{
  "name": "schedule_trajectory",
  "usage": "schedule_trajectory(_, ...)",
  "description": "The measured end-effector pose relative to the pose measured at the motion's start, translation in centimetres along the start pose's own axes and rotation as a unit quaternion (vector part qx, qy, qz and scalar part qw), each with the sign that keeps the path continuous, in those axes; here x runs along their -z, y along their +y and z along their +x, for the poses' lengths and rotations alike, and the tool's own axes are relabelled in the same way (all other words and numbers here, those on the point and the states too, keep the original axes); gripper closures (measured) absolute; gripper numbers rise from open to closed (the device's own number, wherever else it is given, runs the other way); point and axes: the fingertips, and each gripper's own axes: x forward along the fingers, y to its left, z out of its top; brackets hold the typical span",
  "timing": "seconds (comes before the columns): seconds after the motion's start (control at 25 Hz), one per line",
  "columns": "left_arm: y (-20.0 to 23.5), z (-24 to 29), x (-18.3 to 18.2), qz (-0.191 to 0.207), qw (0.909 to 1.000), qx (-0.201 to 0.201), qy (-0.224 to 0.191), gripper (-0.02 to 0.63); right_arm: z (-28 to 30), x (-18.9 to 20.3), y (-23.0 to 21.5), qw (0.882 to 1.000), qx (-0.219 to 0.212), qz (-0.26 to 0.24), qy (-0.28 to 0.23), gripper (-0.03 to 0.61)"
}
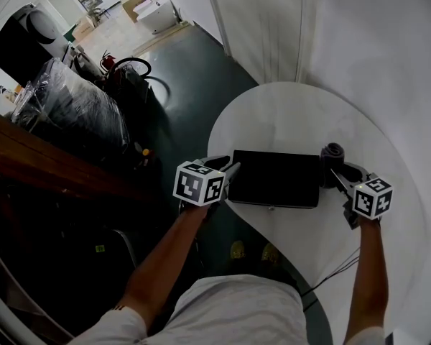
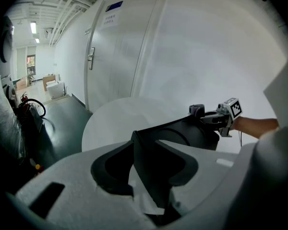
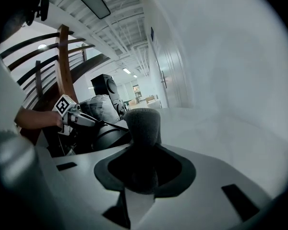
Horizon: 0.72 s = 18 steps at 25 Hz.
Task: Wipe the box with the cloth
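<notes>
A flat black box (image 1: 276,178) lies on the round white table (image 1: 287,113). My left gripper (image 1: 232,169) is at the box's left end. In the left gripper view its jaws stand wide apart, with the box's near edge (image 2: 182,133) reaching into the gap and no pad pressing on it. My right gripper (image 1: 335,175) is at the box's right end, shut on a rolled grey cloth (image 1: 332,152). In the right gripper view the cloth (image 3: 144,123) stands upright between the jaws, beside the box (image 3: 108,135).
The table's curved left edge drops to a dark green floor (image 1: 187,85). A plastic-wrapped bundle (image 1: 72,110) and a wooden rail (image 1: 43,164) are at the left. White wall panels (image 1: 273,20) stand behind the table. A thin cable (image 1: 337,268) crosses the near edge.
</notes>
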Motion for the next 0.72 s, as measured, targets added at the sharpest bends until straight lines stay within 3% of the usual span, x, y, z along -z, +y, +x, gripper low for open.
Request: schedule_trajectory(0.72, -0.6, 0.5, 0.0, -0.006, 0.9999, -0.01, -0.009, 0.5, 0.2, 1.3, 1.5, 0.999, -0.039, 0.003, 0.018, 0.482)
